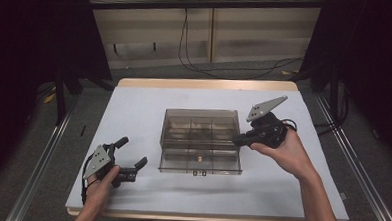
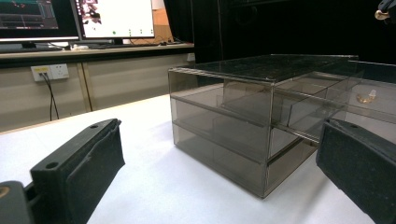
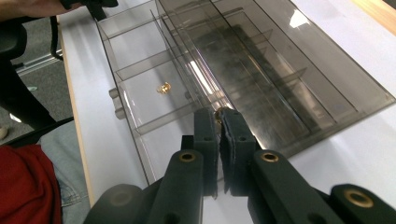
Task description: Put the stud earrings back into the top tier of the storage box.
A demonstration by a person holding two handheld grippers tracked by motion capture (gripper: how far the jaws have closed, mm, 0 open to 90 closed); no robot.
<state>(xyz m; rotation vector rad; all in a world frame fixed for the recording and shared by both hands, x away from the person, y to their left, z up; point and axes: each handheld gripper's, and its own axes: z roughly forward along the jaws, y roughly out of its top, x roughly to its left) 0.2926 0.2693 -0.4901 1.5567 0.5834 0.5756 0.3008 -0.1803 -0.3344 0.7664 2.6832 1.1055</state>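
A smoky clear drawer box (image 1: pixel 201 122) stands mid-table, its lower drawer (image 1: pixel 199 163) pulled out toward the person. One small gold piece (image 1: pixel 199 156) lies in the drawer's middle compartment (image 3: pixel 164 87) and also shows in the left gripper view (image 2: pixel 366 98). My right gripper (image 1: pixel 238 140) hovers at the box's right front corner, jaws shut, with a small gold bit pinched at the tips (image 3: pixel 218 112). My left gripper (image 1: pixel 131 152) rests on the table left of the box, its jaws wide open and empty, aimed at the box's side (image 2: pixel 222 140).
The white table top (image 1: pixel 134 108) has free room around the box. Two small knobs (image 3: pixel 116 103) stick out of the drawer front. Behind the table are a wall with cables (image 1: pixel 186 50) and, in the left gripper view, monitors (image 2: pixel 114 18) on a bench.
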